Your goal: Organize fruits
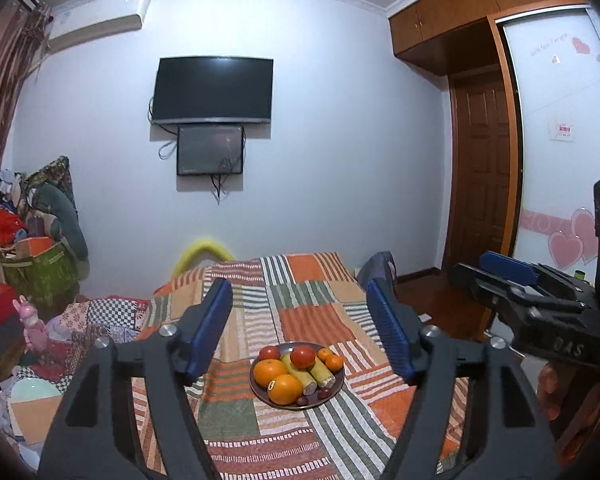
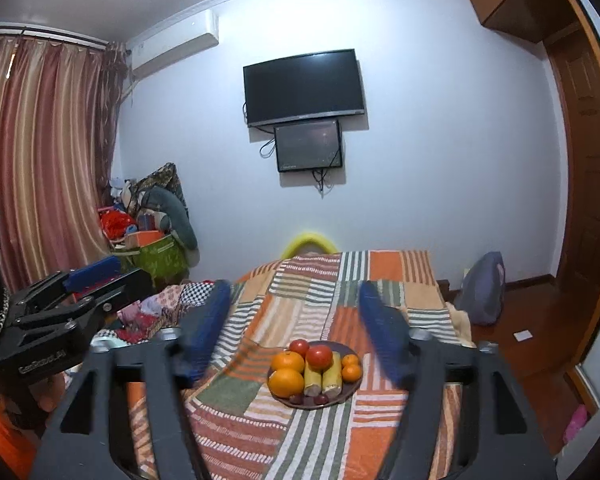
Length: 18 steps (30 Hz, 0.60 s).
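A dark round plate [image 1: 337, 388] [image 2: 354, 388] sits on a striped patchwork blanket [image 1: 300, 304] [image 2: 300, 304]. It holds two large oranges [image 1: 284, 389] [image 2: 286, 382], two red tomatoes [image 1: 302, 356] [image 2: 319, 356], two yellow-green cut stalks [image 1: 300, 376] [image 2: 332, 378], two small tangerines [image 1: 334, 362] [image 2: 352, 372] and small dark red fruits [image 1: 323, 393] [image 2: 320, 399]. My left gripper [image 1: 300, 328] is open and empty, above and short of the plate. My right gripper [image 2: 296, 332] is open and empty too, at a like distance. Each shows at the other view's edge, the right gripper [image 1: 500, 276] and the left gripper [image 2: 96, 280].
The bed stretches away toward a white wall with a TV [image 1: 212, 90] [image 2: 304, 86]. Clutter and bags [image 1: 40, 264] [image 2: 152, 236] pile up at the left. A wardrobe and wooden door [image 1: 484, 184] stand at the right, above a wood floor with a purple bag [image 2: 482, 294].
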Motion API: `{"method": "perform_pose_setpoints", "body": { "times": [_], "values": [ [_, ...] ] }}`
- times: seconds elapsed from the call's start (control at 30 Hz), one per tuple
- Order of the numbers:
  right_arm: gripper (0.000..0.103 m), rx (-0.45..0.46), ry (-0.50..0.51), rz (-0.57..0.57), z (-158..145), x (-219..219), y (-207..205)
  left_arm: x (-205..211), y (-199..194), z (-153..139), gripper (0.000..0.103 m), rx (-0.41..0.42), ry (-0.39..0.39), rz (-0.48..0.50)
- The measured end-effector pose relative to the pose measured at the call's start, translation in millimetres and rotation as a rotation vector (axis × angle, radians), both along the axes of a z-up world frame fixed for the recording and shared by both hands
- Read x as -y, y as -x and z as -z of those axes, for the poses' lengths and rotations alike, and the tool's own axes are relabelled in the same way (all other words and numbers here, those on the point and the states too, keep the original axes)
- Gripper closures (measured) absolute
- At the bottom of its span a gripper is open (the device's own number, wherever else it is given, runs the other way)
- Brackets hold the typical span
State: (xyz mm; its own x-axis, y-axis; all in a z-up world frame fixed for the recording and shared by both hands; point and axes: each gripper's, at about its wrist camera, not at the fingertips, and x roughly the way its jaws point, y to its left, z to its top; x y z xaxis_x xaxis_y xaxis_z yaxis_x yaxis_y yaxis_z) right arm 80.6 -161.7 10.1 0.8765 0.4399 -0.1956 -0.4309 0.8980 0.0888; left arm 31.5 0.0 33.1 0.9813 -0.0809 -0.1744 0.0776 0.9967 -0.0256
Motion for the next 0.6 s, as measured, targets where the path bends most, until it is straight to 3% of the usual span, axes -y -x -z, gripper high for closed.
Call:
{"method": "perform_pose_setpoints", "body": {
  "times": [0.13, 0.27, 0.6],
  "values": [
    [0.013, 0.051, -0.004, 0.031, 0, -1, 9, 3, 8, 0, 0.017, 0.02, -0.011, -0.028],
    [0.001, 0.074, -0.001, 0.05, -2, -2, 17, 3, 14, 0, 0.012, 0.026, -0.007, -0.035],
    [0.0, 0.084, 0.01, 0.07, -1, -5, 19, -1, 15, 3, 0.008, 0.024, 0.008, -0.038]
  ]
}}
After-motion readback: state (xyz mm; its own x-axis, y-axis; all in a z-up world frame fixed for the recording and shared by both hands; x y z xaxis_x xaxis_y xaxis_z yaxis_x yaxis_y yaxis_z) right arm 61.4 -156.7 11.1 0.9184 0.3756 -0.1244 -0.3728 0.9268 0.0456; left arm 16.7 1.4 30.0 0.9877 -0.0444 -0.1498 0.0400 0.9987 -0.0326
